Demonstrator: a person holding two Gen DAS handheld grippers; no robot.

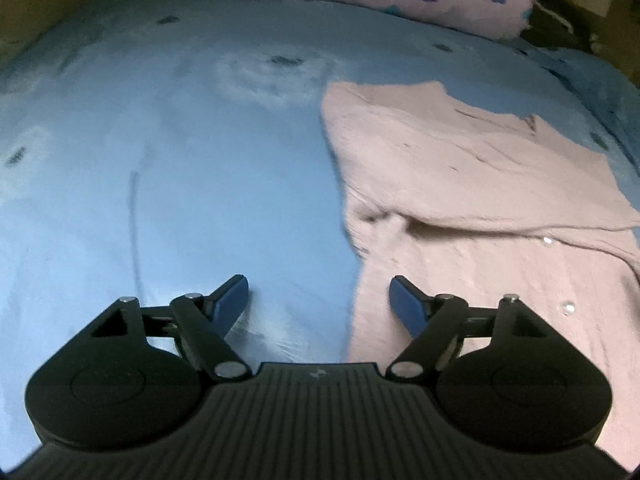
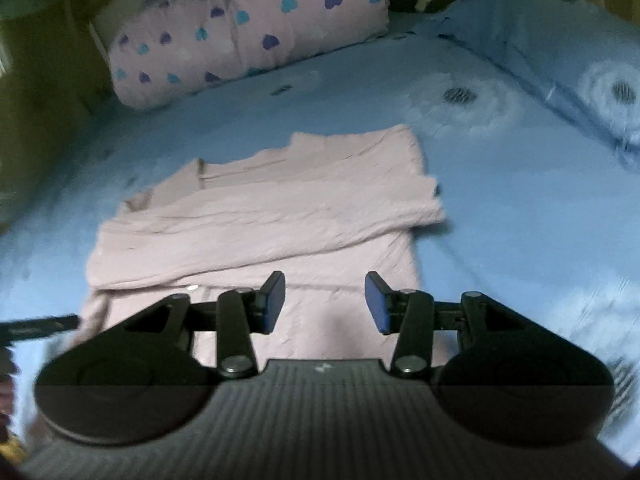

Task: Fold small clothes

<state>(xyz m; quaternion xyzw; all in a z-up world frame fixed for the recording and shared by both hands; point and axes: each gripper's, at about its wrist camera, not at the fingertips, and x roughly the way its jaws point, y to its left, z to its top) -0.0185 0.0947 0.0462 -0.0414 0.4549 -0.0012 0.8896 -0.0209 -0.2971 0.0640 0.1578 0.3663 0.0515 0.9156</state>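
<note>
A pink heart-print pillow (image 2: pixel 248 36) lay far ahead of both grippers on the blue bedsheet (image 1: pixel 160 180). The pink garment (image 2: pixel 272 216), partly folded, extended lengthwise away from the right gripper (image 2: pixel 325 302), directly beneath it. The left gripper (image 1: pixel 319 300) straddled its left edge. Both grippers stood apart, holding nothing.
</note>
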